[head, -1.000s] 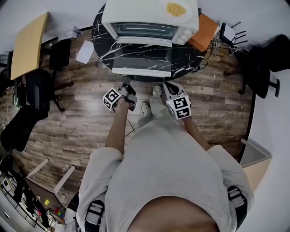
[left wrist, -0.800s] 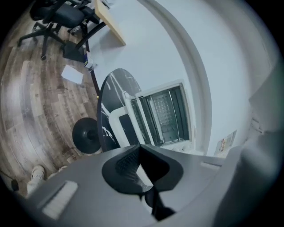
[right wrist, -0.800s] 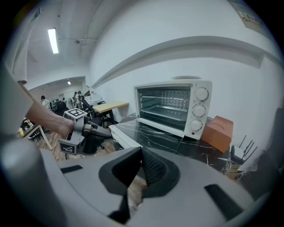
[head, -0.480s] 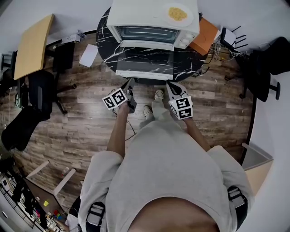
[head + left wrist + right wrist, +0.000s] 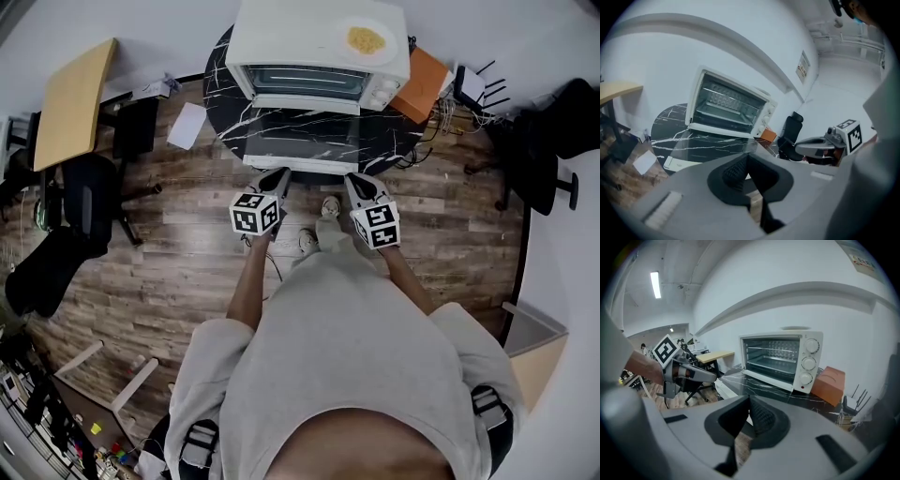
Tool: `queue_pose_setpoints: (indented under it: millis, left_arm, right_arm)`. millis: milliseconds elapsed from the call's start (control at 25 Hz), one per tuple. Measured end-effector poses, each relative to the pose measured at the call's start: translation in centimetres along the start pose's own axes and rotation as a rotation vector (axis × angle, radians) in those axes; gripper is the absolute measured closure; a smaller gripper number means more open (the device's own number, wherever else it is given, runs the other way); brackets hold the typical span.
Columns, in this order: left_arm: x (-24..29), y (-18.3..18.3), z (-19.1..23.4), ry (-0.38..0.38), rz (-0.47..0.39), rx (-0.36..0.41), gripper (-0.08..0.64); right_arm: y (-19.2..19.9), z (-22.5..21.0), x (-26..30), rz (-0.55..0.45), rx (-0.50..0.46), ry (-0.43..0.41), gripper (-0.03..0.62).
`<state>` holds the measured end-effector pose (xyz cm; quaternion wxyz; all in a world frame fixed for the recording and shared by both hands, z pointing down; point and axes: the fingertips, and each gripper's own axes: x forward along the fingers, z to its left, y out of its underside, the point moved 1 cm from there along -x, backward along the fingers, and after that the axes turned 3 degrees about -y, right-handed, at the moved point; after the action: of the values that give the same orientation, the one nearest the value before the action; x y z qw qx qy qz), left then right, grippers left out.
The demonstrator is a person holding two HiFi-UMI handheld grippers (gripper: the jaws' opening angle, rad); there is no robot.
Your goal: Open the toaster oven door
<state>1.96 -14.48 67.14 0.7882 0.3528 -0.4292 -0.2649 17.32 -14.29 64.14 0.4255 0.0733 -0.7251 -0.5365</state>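
Left gripper [image 5: 277,176]: jaws together, nothing between the pads, as the left gripper view [image 5: 746,161] confirms. Right gripper [image 5: 357,180]: jaws likewise pressed together and empty, as seen in the right gripper view [image 5: 749,405]. Both are held side by side in front of the person, pointing toward the toaster oven [image 5: 319,42] and angled somewhat downward. In the head view each tip lies just short of the front edge of the round black marble table [image 5: 217,103]. Neither gripper touches the oven or its door.

The white toaster oven stands at the back of the table against the wall. Its door [image 5: 305,139] is open, hinged down and lying roughly level in front of the cavity, its glass reflecting the marble veins. The door's white handle strip [image 5: 300,165] faces the person at the table's near edge. Wire racks show inside the open cavity [image 5: 773,355]. Three control knobs [image 5: 808,363] sit on the right of the oven's front.

A plate with yellow food [image 5: 366,39] rests on the oven's top. An orange box [image 5: 422,80] stands on the table just right of the oven. A sheet of paper [image 5: 187,125] lies on the wooden floor left of the table, near a wooden desk [image 5: 70,103].
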Motion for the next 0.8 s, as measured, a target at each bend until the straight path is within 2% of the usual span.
queue_pose_setpoints:
  millis: [120, 360, 800]
  left_arm:
    - [0.0, -0.1, -0.8, 0.001, -0.003, 0.068, 0.551]
    - [-0.7, -1.4, -1.8, -0.017, -0.026, 0.141, 0.551]
    - [-2.0, -6.8, -2.8, -0.018, -0.112, 0.198, 0.551]
  right_arm:
    - [-0.4, -0.3, -0.2, -0.009, 0.001, 0.01, 0.58]
    - [-1.2, -1.1, -0.5, -0.026, 0.008, 0.028, 0.58]
    - [-4.7, -2.7, -0.7, -0.096, 0.0, 0.054, 0.58]
